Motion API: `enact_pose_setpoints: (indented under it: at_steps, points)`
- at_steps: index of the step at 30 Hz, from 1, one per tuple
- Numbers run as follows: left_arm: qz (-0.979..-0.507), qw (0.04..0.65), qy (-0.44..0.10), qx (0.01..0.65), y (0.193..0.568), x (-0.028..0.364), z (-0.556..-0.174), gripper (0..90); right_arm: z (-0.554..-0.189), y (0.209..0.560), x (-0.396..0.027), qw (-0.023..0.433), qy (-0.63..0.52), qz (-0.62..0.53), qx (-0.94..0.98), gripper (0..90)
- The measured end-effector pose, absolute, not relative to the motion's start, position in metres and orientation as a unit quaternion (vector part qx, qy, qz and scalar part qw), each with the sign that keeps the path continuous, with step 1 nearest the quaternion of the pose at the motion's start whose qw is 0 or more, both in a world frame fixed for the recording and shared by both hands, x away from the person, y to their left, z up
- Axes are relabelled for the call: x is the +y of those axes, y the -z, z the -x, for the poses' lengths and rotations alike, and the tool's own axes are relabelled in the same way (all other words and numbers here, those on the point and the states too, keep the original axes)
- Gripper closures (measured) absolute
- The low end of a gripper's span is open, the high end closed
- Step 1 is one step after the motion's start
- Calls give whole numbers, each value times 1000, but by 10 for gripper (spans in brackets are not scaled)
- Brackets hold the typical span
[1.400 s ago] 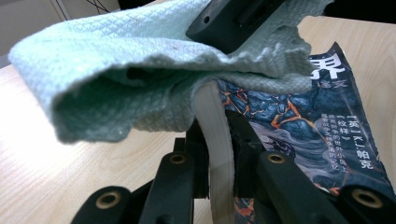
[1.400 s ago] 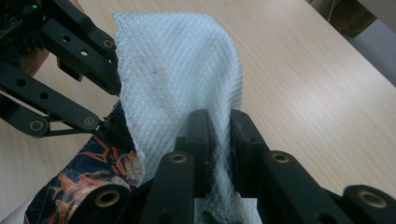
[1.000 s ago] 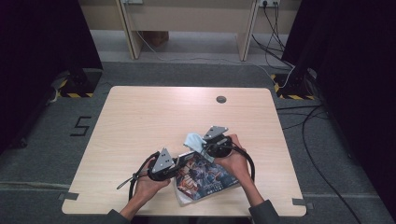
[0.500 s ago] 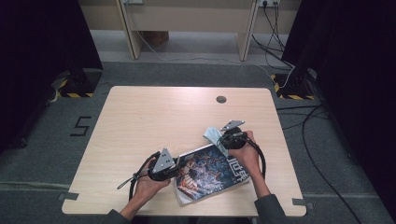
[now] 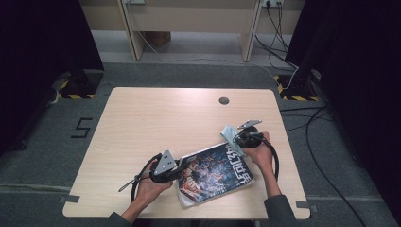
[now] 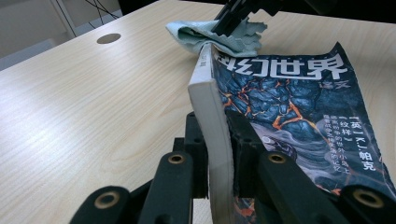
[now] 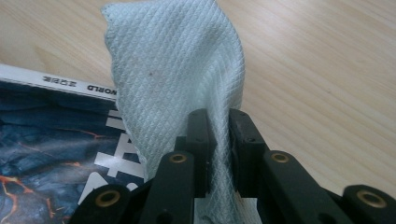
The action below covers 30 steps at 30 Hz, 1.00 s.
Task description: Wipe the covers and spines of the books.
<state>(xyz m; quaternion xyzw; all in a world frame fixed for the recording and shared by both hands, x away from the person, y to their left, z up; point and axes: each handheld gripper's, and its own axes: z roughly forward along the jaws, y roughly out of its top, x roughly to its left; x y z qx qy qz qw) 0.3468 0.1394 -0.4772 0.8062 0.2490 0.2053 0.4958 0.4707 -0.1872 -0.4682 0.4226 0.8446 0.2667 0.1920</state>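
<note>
A magazine (image 5: 215,172) with a dark blue cover lies near the table's front edge. My left gripper (image 5: 182,170) is shut on its spine at the left end; in the left gripper view the white spine (image 6: 215,140) stands pinched between the jaws. My right gripper (image 5: 239,139) is shut on a pale green cloth (image 5: 231,135) at the magazine's far right corner. In the right gripper view the cloth (image 7: 177,79) rises from between the jaws and drapes over the magazine's (image 7: 51,135) top edge. The left gripper view shows the cloth (image 6: 219,35) at the cover's far end.
The wooden table (image 5: 156,123) has a round cable hole (image 5: 224,100) near its back edge. Cables trail on the floor at the right (image 5: 326,156). A desk frame's legs (image 5: 130,28) stand beyond the table.
My right gripper has moved to the right with the cloth, from the middle of the magazine's cover to its far right corner. The left gripper has kept its hold on the spine.
</note>
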Motion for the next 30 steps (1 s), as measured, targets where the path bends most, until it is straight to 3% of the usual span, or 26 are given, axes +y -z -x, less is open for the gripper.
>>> enact_pose_setpoints:
  at_steps: [12, 23, 30]
  points:
    - [-804, 499, -202, 253, 478, 140, -347, 793, -446, 420, -226, 247, -313, -439, 805, 803]
    - [-803, 500, -201, 253, 479, 141, -347, 793, -430, 447, -283, 253, -253, -501, 788, 802]
    - [-803, 500, -200, 254, 479, 141, -348, 792, -434, 462, -284, 239, -235, -506, 795, 802]
